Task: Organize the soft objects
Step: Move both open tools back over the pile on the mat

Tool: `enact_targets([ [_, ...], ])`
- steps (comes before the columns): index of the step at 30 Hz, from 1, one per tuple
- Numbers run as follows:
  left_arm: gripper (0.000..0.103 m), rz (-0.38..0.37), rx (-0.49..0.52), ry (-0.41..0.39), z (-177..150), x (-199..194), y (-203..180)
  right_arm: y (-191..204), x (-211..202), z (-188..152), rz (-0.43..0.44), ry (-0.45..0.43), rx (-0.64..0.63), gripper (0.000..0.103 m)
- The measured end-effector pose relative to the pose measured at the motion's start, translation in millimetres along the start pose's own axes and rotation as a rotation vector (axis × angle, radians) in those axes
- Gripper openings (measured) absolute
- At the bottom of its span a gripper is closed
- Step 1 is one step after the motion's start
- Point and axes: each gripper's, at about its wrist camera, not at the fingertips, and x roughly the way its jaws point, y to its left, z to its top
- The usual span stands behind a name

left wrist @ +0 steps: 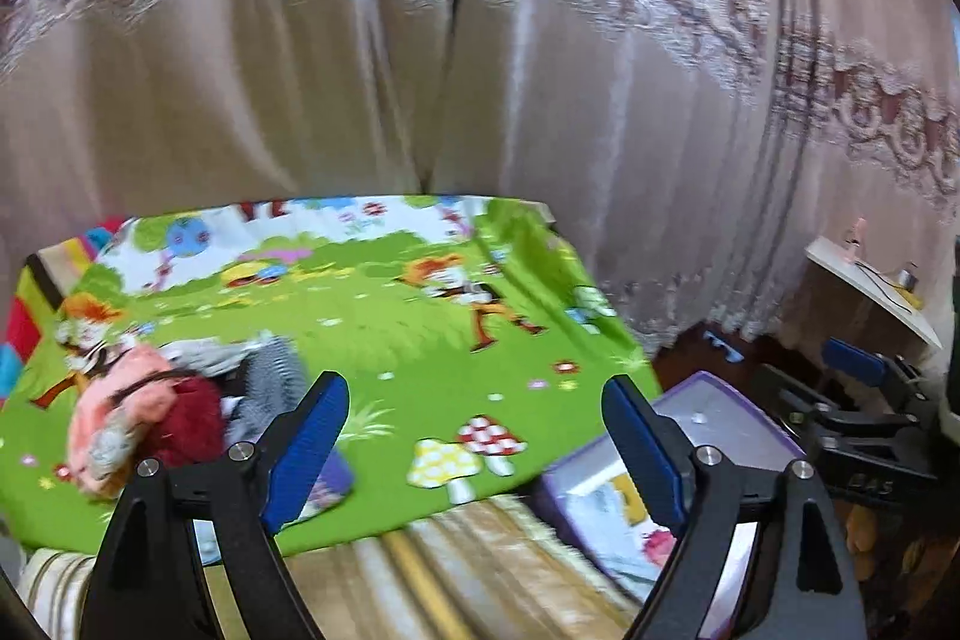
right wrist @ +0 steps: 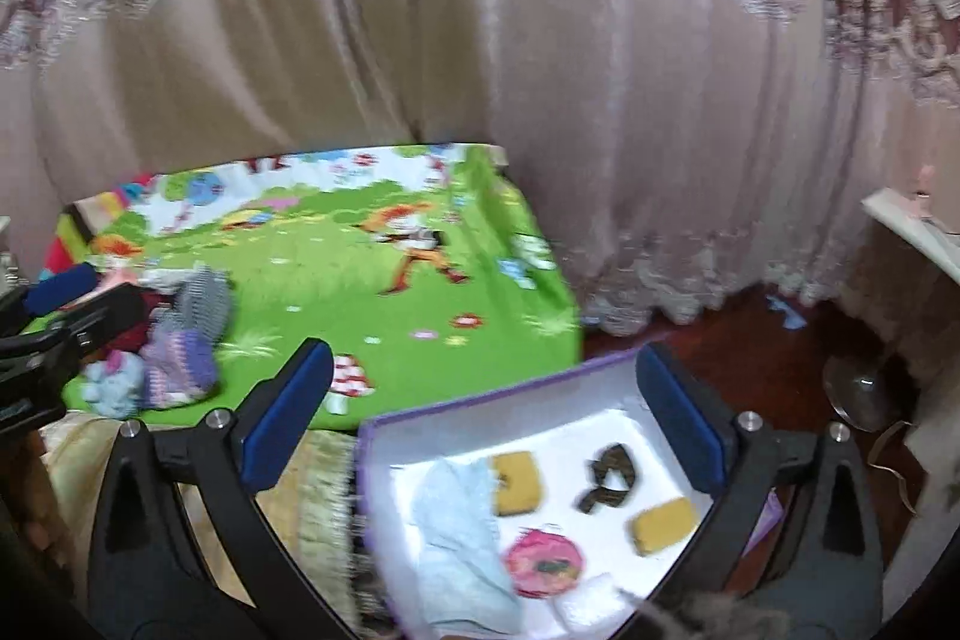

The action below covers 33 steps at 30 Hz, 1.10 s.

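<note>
A: Left gripper (left wrist: 474, 451) — wide open, blue pads far apart, nothing between them. Hovering above the near edge of the green cartoon play mat (left wrist: 384, 316).

B: Right gripper (right wrist: 483, 418) — likewise spread wide, holding nothing. Poised over the purple-rimmed white box (right wrist: 480, 400).

A: Soft things on the mat?

B: Heaped at 9 o'clock in the left view: a pink knit piece (left wrist: 129, 400), a dark red fuzzy one (left wrist: 189, 421) touching it, a grey striped knit (left wrist: 270, 370) just behind. Blurred, so no finer naming possible.

A: Same heap in the right view at 9 o'clock: grey striped knit, a purple striped knit (right wrist: 180, 358) in front, a pale blue plush (right wrist: 114, 385) beside that. Partly hidden behind the other gripper's black frame.

B: Inside the box, toward 6 o'clock in the right view: a light blue cloth (right wrist: 459, 526) along the left side, two yellow sponge-like blocks (right wrist: 519, 484), a dark brown curled piece (right wrist: 609, 478) between them, a pink round plush (right wrist: 543, 562) at the near edge.

A: Box off the mat's right corner, at 4 o'clock in the left view. Beige lace-trimmed curtains (left wrist: 300, 100) filling 12 o'clock in both views. Dark wood floor (right wrist: 750, 334) at 3 o'clock in the right view.
</note>
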Motion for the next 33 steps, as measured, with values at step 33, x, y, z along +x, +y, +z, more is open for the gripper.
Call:
enact_targets([
  [33, 0.087, 0.218, -0.274, 0.130, -32, -3, 229, 157, 78, 1, 0.334, 0.203, -0.188, 0.102],
])
